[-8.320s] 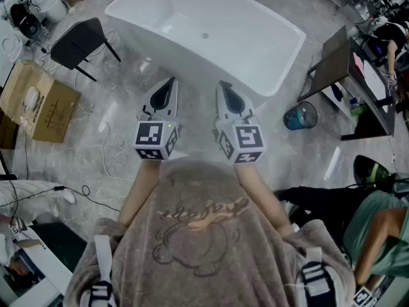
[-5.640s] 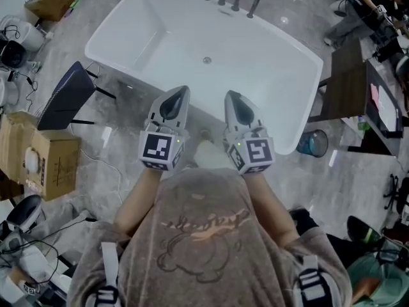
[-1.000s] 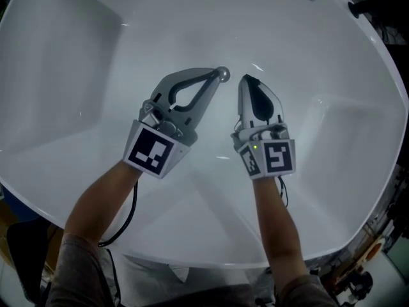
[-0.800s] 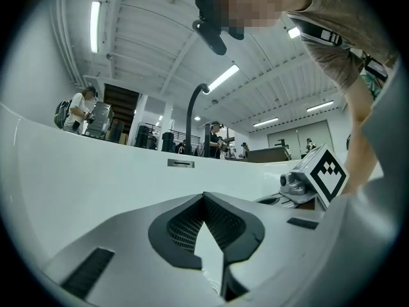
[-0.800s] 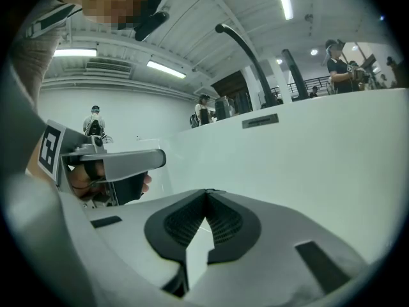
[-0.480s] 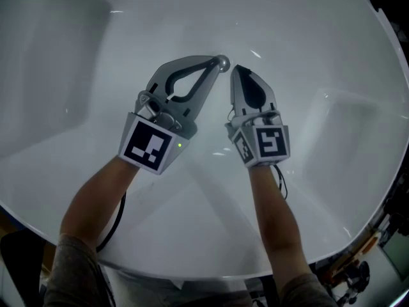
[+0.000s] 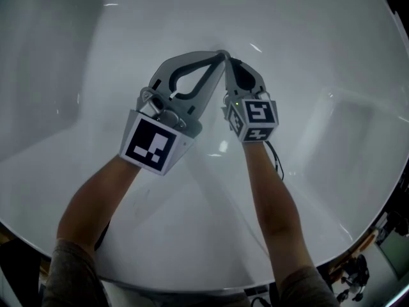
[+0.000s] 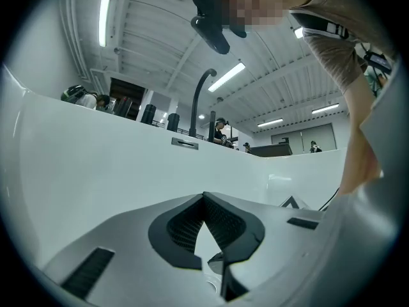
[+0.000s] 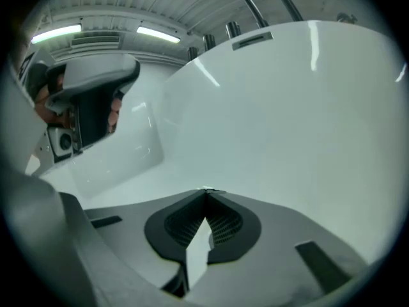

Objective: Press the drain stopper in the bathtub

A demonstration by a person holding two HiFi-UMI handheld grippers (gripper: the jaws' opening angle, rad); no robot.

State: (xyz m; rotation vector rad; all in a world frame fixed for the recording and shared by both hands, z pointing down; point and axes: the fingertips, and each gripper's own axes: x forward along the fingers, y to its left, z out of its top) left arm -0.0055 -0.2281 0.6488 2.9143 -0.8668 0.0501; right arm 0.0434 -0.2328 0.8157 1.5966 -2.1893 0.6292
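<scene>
My left gripper (image 7: pixel 219 56) and right gripper (image 7: pixel 229 62), jaws closed and empty, meet tip to tip low in the bathtub (image 7: pixel 332 56); the drain stopper, hidden beneath, likely needs a downward press.

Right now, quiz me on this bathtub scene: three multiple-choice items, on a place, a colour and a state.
1. Where are the left gripper and right gripper? A. On a chair. B. Inside the bathtub, tips side by side. C. On a table.
2. What colour is the bathtub? A. White. B. Black. C. Green.
3. How do the left gripper's jaws stand? A. Wide apart. B. Clamped on a cloth. C. Shut, nothing between.
Answers: 1 B, the head view shows both down inside it; 2 A, its walls are white all round; 3 C, the left gripper view shows the tips touching.
</scene>
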